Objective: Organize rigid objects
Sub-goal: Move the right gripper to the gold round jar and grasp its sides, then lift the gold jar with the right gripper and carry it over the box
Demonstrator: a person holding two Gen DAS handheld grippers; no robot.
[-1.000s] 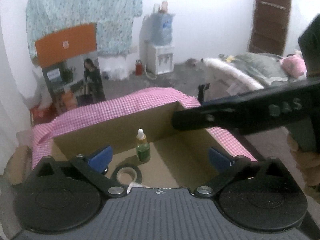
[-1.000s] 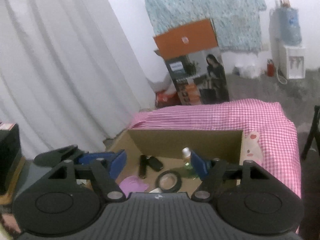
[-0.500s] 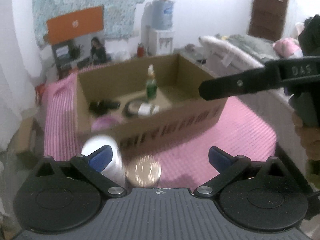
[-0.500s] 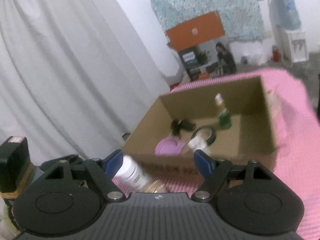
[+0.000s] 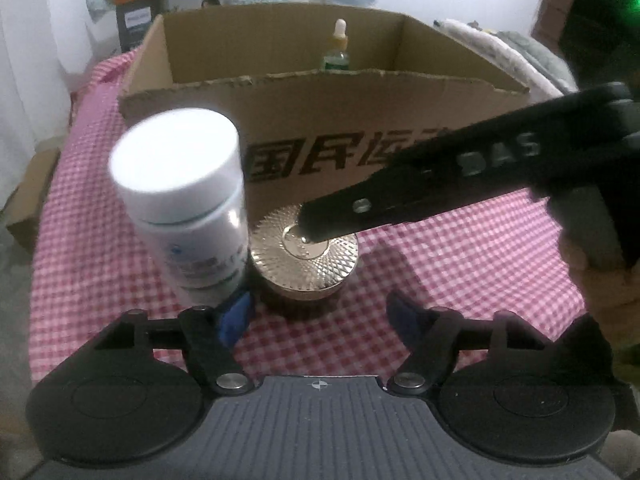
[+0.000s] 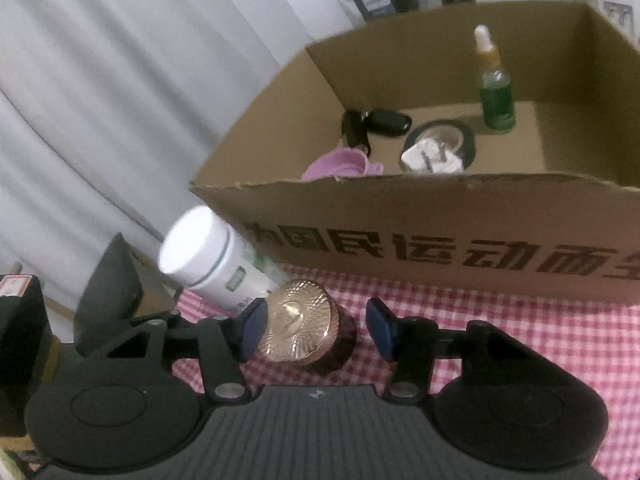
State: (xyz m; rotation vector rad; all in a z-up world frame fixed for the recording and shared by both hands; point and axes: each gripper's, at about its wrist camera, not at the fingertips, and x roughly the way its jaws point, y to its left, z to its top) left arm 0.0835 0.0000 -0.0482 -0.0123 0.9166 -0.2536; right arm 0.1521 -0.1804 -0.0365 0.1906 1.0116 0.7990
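Note:
A white pill bottle (image 5: 188, 208) and a gold-lidded jar (image 5: 306, 256) stand side by side on the pink checked cloth, in front of a cardboard box (image 5: 360, 120). My left gripper (image 5: 318, 316) is open just in front of the jar. My right gripper (image 6: 316, 330) is open with the jar (image 6: 304, 330) between its fingers; its left pad is close beside the lid. The bottle (image 6: 216, 260) stands just left of it. The right gripper's finger (image 5: 420, 196) reaches over the jar in the left wrist view.
The box (image 6: 440, 224) holds a green dropper bottle (image 6: 496, 92), a tape roll (image 6: 440, 140) with a white plug on it, a purple item (image 6: 340, 164) and black items (image 6: 376, 122). White curtain at left.
Both grippers pulled back out of the box and dropped low in front of it, close to the bottle and jar. The right gripper now straddles the jar.

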